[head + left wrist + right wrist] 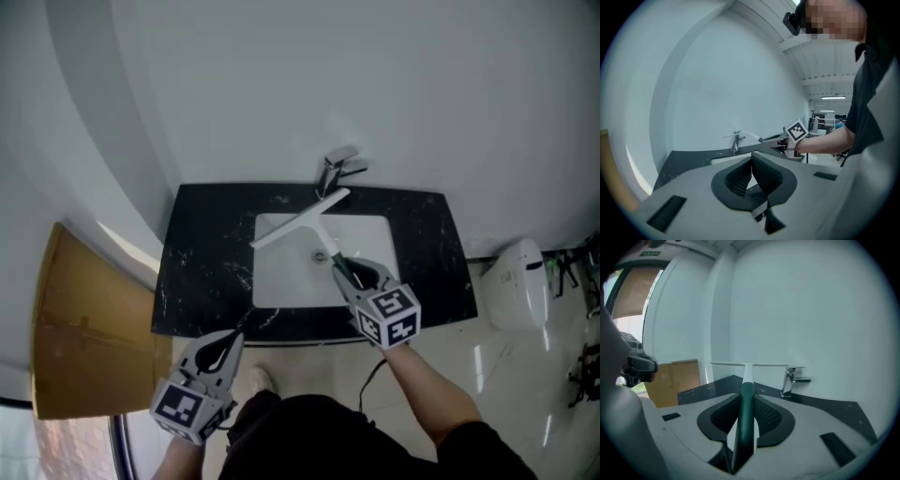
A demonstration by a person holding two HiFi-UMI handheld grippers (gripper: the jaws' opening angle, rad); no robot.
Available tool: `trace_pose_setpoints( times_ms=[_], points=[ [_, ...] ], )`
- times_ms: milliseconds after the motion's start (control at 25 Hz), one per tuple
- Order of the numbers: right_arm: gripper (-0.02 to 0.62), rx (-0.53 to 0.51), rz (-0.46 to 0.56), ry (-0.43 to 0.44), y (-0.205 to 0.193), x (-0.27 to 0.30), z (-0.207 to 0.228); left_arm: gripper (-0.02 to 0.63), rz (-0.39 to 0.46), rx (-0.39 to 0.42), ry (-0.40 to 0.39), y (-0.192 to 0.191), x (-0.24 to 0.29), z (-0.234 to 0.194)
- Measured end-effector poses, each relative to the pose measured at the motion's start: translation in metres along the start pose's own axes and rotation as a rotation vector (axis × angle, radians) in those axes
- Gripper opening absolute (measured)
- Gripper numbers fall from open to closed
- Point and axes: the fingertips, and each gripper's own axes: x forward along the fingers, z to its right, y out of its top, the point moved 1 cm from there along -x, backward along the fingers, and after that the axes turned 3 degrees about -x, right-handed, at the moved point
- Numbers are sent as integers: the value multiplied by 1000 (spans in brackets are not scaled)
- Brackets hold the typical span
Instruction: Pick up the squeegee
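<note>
right gripper view: right tool (pixel 745 404) clamps the squeegee (pixel 747 384) by its handle.

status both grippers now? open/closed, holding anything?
Left gripper: closed, nothing between its jaws.
Right gripper: closed on the handle of the squeegee.

Sink area: tight at back, open front & L.
Squeegee (pixel 298 221), clamped in my R gripper (pixel 345 270), hangs over the basin (pixel 277 281). Its blade end is near the faucet (pixel 336 169), w/ the wall (pixel 375 84) close behind, so little room fwd. Counter (pixel 202 253) L of basin is bare. Cardboard (pixel 84 328) stands well off L.
</note>
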Motion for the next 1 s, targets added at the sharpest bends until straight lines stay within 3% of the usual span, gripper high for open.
trace_pose_setpoints(
  times_ms=[280,480,720,1000],
  points=[
    [100,46,71,-138,-56,-216,56,0,17,27,-35,-4,15,129],
    [100,92,72,-204,-95,-317,67,0,-9,43,-32,-4,4,190],
    [100,129,78,-232,-109,-365,53,0,-20,59,-28,7,-17,209],
    [100,143,83,-270,-100,-360,23,0,-39,69,-39,1,-46,188]
  ],
)
